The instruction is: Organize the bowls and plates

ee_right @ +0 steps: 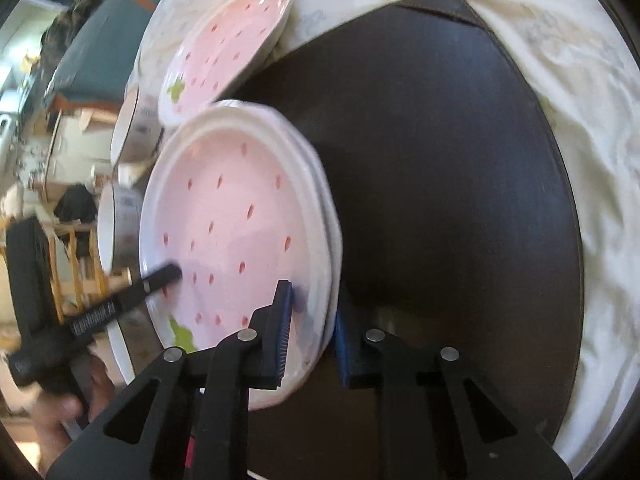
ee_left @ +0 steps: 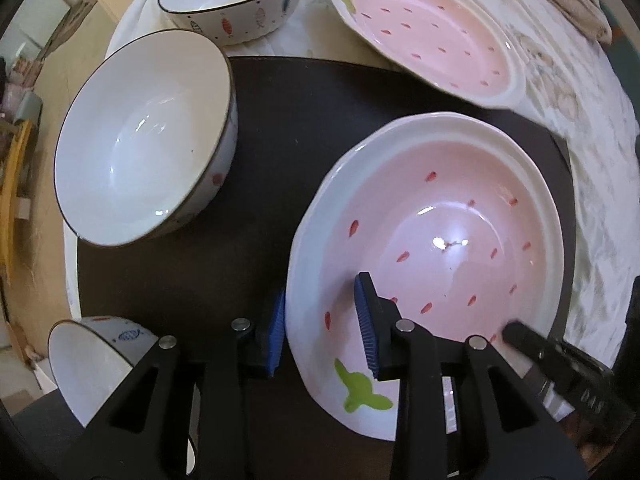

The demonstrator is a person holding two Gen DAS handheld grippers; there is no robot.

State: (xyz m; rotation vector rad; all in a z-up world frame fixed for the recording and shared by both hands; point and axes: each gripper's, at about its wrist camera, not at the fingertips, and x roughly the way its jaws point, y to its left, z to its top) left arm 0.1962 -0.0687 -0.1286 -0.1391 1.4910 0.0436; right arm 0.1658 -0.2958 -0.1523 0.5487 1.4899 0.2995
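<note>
both tongs pinch the rim of the strawberry plate (ee_left: 440, 232): left tongs (ee_left: 324, 328) and right tongs (ee_right: 312, 332) on opposite sides, over the dark mat (ee_left: 312, 120) on the desk. it seems stacked on another; uneven pull could slide it off.

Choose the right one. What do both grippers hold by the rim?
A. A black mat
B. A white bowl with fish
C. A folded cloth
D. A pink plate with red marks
D: the left gripper and right gripper each straddle the pink plate's rim.
</note>
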